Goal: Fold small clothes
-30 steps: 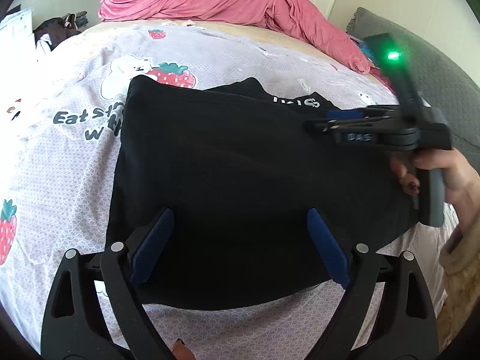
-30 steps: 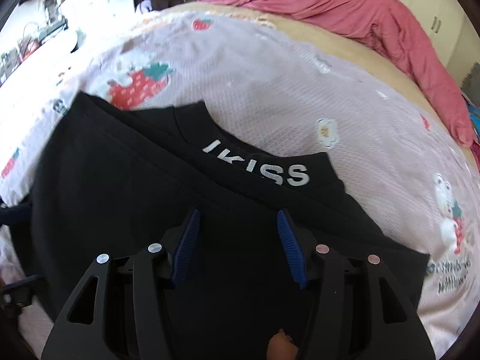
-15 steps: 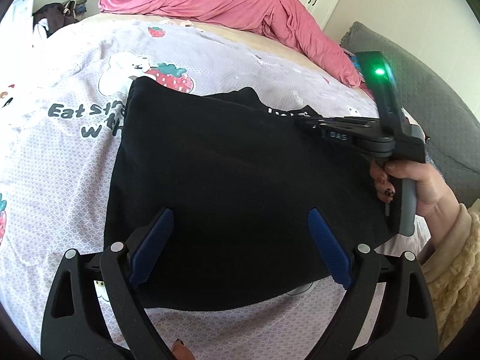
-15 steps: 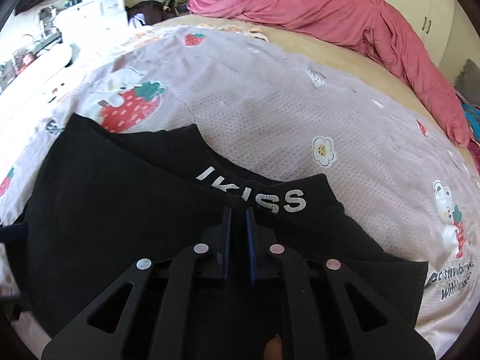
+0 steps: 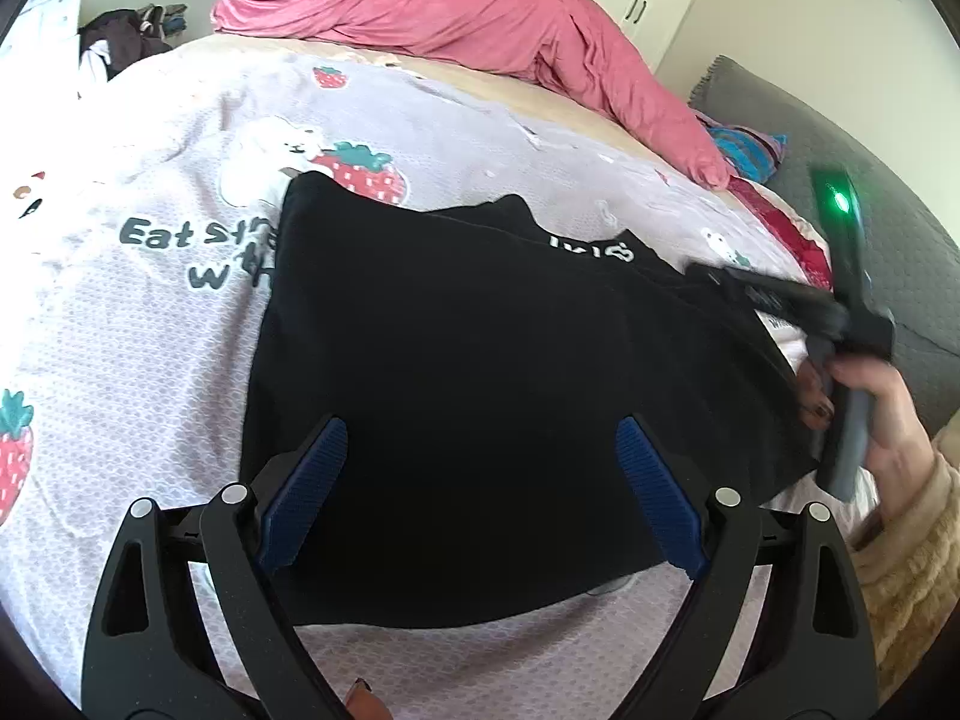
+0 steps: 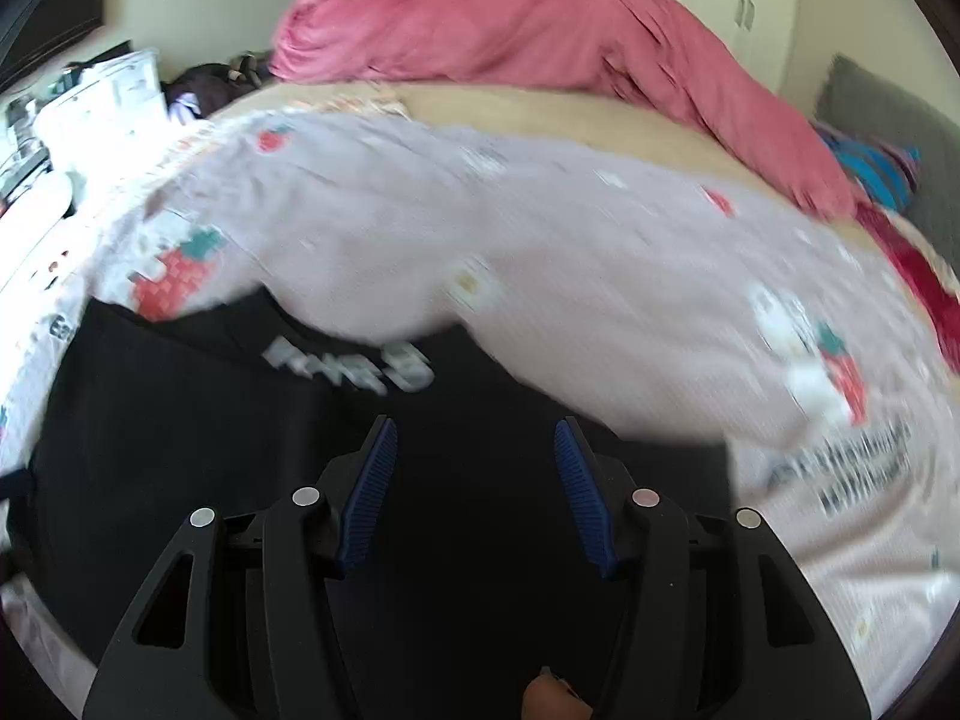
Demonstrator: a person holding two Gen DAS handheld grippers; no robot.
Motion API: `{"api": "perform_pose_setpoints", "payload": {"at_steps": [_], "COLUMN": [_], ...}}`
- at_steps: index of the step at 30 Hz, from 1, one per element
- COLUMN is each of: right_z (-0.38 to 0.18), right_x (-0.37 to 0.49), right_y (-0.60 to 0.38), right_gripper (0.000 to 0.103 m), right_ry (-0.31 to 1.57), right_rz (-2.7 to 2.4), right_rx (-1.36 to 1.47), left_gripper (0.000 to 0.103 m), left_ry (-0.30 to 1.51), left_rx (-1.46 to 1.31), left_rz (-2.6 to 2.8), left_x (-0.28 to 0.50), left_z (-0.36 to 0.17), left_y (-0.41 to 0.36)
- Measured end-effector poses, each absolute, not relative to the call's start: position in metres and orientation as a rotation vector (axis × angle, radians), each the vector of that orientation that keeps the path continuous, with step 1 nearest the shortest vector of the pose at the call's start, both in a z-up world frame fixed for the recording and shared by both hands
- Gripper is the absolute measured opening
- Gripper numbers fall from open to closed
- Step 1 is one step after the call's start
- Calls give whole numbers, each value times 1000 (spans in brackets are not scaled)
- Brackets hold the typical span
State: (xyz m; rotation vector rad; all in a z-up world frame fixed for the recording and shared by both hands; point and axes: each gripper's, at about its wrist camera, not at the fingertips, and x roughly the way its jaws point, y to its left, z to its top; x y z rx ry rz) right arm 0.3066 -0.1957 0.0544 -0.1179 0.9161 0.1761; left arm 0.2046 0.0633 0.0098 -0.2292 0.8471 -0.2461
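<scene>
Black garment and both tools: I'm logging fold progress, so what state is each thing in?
Black garment: lying folded on the bedsheet, white lettering showing at its far edge.
Left tool: open, nothing between its pads.
Right tool: jaws just opened, empty, over the garment.
Pink duvet: bunched at the far end.

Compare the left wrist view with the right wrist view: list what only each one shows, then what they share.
Only the left wrist view: the open left gripper over the black garment, the "Eat" lettering on the sheet, and the hand holding the right gripper.

Only the right wrist view: the right gripper from behind, its jaws just reopened with nothing pinched between them, and white clutter beside the bed.

Both: the black garment, its white lettering, the strawberry sheet, the pink duvet.
</scene>
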Motion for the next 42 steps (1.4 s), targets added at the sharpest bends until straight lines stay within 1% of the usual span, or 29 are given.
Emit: {"api": "perform_pose_setpoints", "payload": {"at_steps": [3,5,7,10,13,17,20,21,22,23,24,27,30,32,34,36,37,38,40,41,42], "right_z": [37,29,29,28,29,45,41,38,34,31,31,38,38,36,42,48,52,59,70,78,84], "right_x": [304,301,300,300,296,299,318,321,327,328,328,324,321,320,313,307,301,294,280,271,264], "right_y": [-224,-243,-260,-284,-291,-287,-285,-283,-285,-287,-289,-296,-309,-309,-305,-305,-304,-303,-297,-292,-287], "right_gripper": [53,53,56,56,56,57,58,57,47,34,15,14,14,21,45,47,50,55,72,75,75], "right_ry": [1000,992,982,972,962,899,951,971,991,995,997,966,959,974,949,926,916,898,861,841,825], "right_rz": [81,-2,-47,-90,-95,-57,-54,-55,-44,-27,-7,-16,-46,-69,-95,-90,-77,-55,-16,6,29], "right_rx": [-159,-186,-143,-44,-3,-9,-41,-47,-29,0,34,85,153,147,103,105,116,137,160,170,178], "left_gripper": [84,84,84,84,84,84,85,85,86,89,90,92,93,93,93,93,93,93,93,93,93], "left_ry": [857,862,861,860,847,826,803,793,784,776,769,753,753,747,743,741,740,740,743,744,746], "left_rx": [-223,-203,-182,-173,-185,-202,-203,-201,-196,-190,-185,-182,-212,-235,-244,-244,-243,-243,-246,-248,-249], "left_rz": [-230,-217,-207,-195,-193,-186,-192,-196,-198,-197,-195,-175,-156,-156,-153,-150,-146,-141,-133,-129,-124], "left_x": [206,207,207,208,209,209,209,210,211,212,213,219,223,222,221,219,218,218,217,216,216], "left_z": [8,6,6,5,7,11,17,19,22,25,26,31,33,36,39,42,43,44,46,47,47], "left_y": [64,61,58,58,60,63,62,61,60,60,59,61,66,70,73,75,76,78,82,83,85]}}
